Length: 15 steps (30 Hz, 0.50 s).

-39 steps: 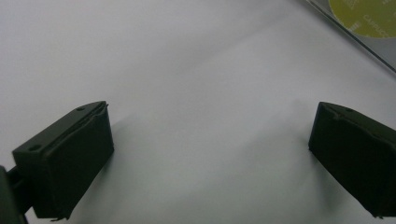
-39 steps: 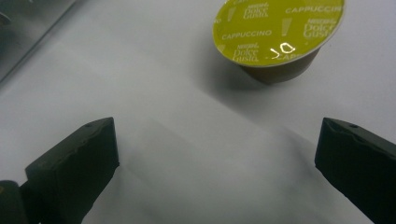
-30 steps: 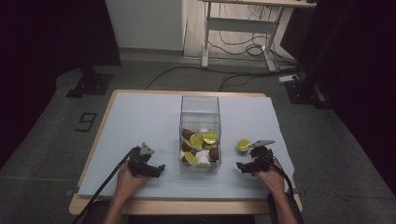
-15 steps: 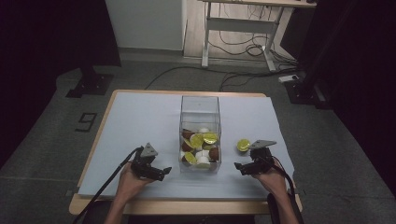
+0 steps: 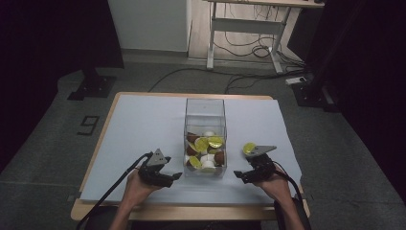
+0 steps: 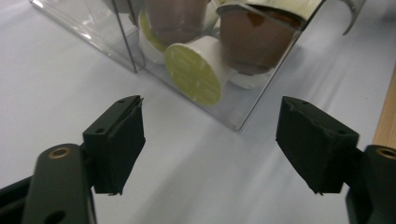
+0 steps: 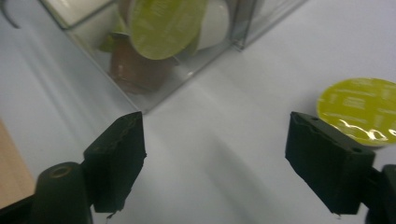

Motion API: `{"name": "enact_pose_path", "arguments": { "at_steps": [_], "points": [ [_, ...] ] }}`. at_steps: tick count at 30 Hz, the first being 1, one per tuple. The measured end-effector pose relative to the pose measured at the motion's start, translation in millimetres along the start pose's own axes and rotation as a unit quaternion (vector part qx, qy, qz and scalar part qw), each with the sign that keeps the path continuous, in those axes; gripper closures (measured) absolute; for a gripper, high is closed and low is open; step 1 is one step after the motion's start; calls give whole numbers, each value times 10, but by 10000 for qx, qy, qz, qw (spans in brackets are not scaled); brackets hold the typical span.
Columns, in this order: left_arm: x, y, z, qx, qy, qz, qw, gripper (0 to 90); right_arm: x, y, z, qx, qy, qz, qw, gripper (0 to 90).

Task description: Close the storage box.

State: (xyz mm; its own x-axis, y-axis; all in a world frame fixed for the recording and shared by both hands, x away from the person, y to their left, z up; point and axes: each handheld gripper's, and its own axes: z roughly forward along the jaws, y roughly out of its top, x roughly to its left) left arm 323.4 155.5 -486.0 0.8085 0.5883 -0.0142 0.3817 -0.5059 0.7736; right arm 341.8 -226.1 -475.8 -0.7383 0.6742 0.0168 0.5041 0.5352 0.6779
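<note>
One round foil-lidded pod (image 7: 362,109) beside clear box (image 5: 205,111)

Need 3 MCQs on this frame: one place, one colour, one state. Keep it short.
1. Where is the loose capsule?
A. right of the box
B. left of the box
C. on the floor

2. Its lid colour?
A. red
B. yellow-green
C. blue

3. Left gripper and right gripper?
A. both holding capsules
B. both empty, jaws apart
C. one inside the box

Key: 1 A, high view shows it on the sheet right of the box; 2 B, right gripper view shows the lid; 3 B, nothing lies between either pair of jaws.
</note>
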Motion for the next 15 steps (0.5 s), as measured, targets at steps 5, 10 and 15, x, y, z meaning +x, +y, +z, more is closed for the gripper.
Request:
{"name": "enact_pose_path", "arguments": {
  "at_steps": [5,10,15],
  "points": [
    [-18,44,18,-33,-58,74,10000,291,57,32,10,-52,223,-138,9996,272],
    [-38,46,47,-16,-94,104,9999,317,106,69,-3,-188,439,-178,9987,357],
    [-36,58,48,-91,-140,95,9998,362,153,103,-4,-331,609,-212,9974,450]
  ]
}}
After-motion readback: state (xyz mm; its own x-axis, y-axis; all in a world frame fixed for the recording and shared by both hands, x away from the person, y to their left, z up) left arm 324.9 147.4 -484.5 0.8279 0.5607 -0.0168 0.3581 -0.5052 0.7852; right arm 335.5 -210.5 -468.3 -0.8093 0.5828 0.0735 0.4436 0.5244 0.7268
